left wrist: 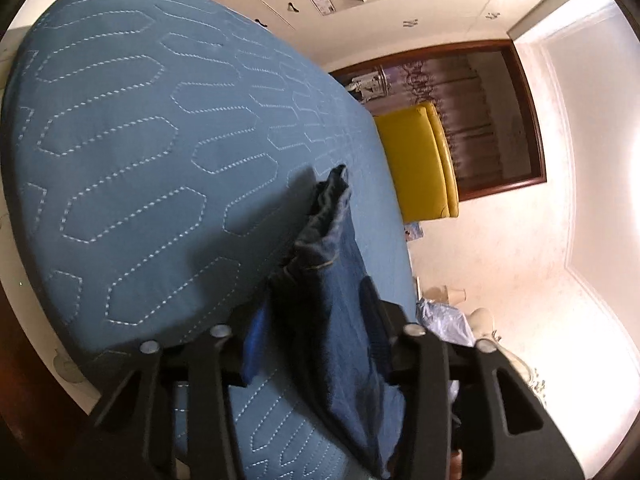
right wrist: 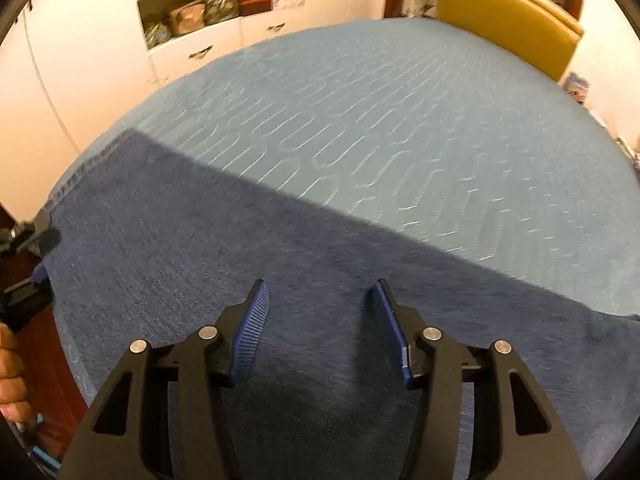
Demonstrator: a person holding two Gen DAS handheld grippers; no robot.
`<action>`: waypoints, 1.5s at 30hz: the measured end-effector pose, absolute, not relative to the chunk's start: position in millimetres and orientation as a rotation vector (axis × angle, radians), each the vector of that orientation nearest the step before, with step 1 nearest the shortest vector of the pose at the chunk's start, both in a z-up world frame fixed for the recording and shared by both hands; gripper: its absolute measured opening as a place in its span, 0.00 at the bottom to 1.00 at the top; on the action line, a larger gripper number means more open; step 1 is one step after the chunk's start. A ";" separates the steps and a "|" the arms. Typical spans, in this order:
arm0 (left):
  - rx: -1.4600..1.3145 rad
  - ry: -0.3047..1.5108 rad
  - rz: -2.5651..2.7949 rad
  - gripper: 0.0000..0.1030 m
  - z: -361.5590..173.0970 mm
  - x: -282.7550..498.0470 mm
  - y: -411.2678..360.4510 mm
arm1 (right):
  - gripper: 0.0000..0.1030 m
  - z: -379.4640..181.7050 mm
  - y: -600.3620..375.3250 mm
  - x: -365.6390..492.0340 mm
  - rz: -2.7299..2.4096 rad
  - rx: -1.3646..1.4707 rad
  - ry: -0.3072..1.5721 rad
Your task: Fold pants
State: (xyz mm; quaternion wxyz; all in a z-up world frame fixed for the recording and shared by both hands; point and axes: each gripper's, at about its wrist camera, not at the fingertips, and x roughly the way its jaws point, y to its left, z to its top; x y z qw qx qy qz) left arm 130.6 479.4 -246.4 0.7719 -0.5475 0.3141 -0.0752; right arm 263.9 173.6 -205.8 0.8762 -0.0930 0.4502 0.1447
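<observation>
Dark blue pants (right wrist: 200,248) lie spread flat across the near part of a blue quilted bed (right wrist: 400,120). My right gripper (right wrist: 319,284) hovers just over the cloth, its blue pads apart and nothing between them. At the left edge of the right wrist view my left gripper (right wrist: 38,264) holds the pants at their end. In the left wrist view a bunched fold of the pants (left wrist: 320,240) rises between the fingers of my left gripper (left wrist: 316,300), which is shut on it. The fabric hides most of the right finger.
A yellow headboard (right wrist: 508,12) stands at the far end of the bed. White cupboards with packed shelves (right wrist: 220,0) line the far side. A person's hand (right wrist: 10,376) shows at the lower left. A bedside stand with bags (left wrist: 444,320) sits beside the bed.
</observation>
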 end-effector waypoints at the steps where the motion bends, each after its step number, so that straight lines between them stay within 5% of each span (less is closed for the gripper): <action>1: -1.187 0.686 -0.161 0.28 -247.8 133.2 479.4 | 0.51 -205.5 167.1 266.1 0.260 -0.205 0.936; 6: -1.183 0.694 -0.134 0.16 -252.9 138.4 483.2 | 0.50 -220.5 151.0 287.5 0.227 -0.194 0.980; 12: -0.981 0.721 -0.013 0.13 -210.4 139.7 465.4 | 0.54 -220.1 143.0 294.7 0.266 -0.149 1.004; 13: -0.895 0.732 0.021 0.13 -194.3 141.4 455.9 | 0.57 -216.5 132.6 296.8 0.301 -0.085 1.016; 15: -0.730 0.732 0.059 0.13 -163.0 144.5 434.3 | 0.88 -207.6 105.4 299.1 0.347 0.048 1.025; 24: 0.139 0.617 0.053 0.13 -34.7 155.0 219.6 | 0.89 -189.5 -66.5 292.8 0.543 0.655 1.115; 29: 0.531 0.561 -0.105 0.14 -69.8 126.4 52.4 | 0.90 -193.2 -162.3 258.0 0.522 0.852 1.092; 34: 0.788 0.570 -0.197 0.15 -179.8 98.5 -58.1 | 0.90 -205.4 -224.0 218.0 0.466 0.932 1.084; 36: 0.834 0.573 -0.171 0.22 -214.1 93.9 -69.9 | 0.90 -207.2 -240.6 204.4 0.454 0.954 1.086; 37: 0.853 0.559 -0.160 0.43 -223.2 90.8 -69.9 | 0.90 -207.8 -243.6 199.9 0.455 0.951 1.088; 40: 0.859 0.497 -0.139 0.58 -228.8 81.3 -64.4 | 0.90 -207.5 -250.7 193.9 0.456 0.948 1.080; 45: 0.931 0.474 -0.200 0.64 -229.3 74.7 -62.2 | 0.90 -214.0 -247.5 190.8 0.479 0.963 1.090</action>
